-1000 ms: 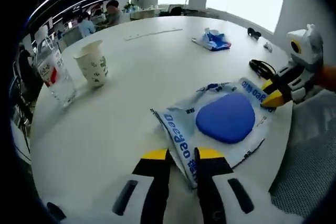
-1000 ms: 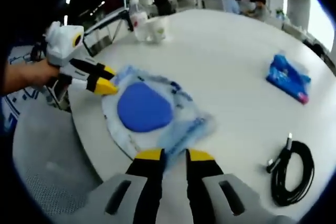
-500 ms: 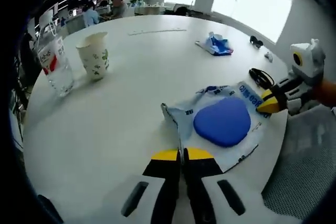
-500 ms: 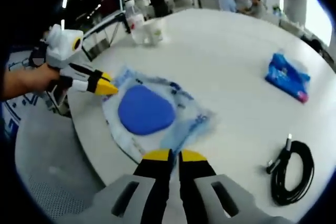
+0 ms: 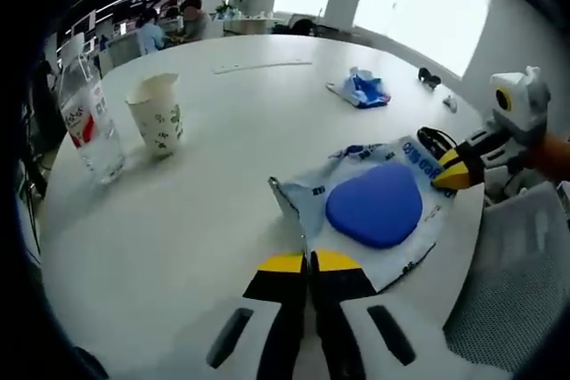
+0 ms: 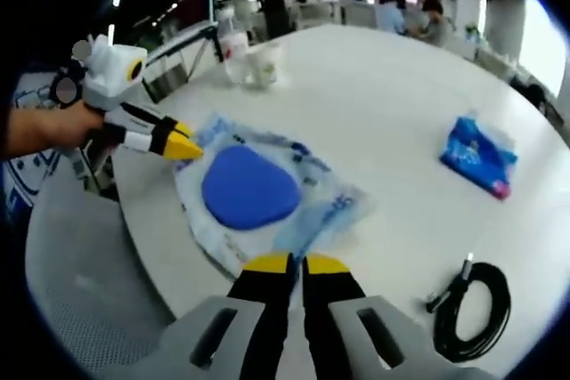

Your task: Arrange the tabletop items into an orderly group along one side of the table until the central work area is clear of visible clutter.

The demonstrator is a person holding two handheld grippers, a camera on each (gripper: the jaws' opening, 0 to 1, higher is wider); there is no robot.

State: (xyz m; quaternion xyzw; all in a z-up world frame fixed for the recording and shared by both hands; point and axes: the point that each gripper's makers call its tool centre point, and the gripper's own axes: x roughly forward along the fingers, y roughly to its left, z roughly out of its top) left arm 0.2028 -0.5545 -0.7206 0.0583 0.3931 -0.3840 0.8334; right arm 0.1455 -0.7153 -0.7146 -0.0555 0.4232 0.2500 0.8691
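A large round white table (image 5: 249, 122) stands in an open-plan office with bright windows on the far side and people seated at desks in the background. Near the table's edge lies a clear printed plastic bag with a rounded blue pad inside (image 5: 374, 206), flat on the surface apart from one corner lifted upright. The left gripper (image 5: 309, 262) has its yellow-tipped jaws pressed together on that raised near edge of the bag; in the right gripper view the same gripper (image 6: 183, 147) comes in from the left, held by a person's hand. The right gripper (image 6: 291, 263) also has its jaws closed, pinching the opposite edge of the bag (image 6: 258, 193), and it appears at the right of the left gripper view (image 5: 450, 173). Beyond the bag, to the right in the right gripper view, a coiled black cable (image 6: 468, 304) lies on the table, and further off a crumpled blue plastic packet (image 6: 478, 155). At the far left in the left gripper view, a white paper cup (image 5: 156, 113) stands just beside a clear plastic water bottle with a red label (image 5: 87, 122).
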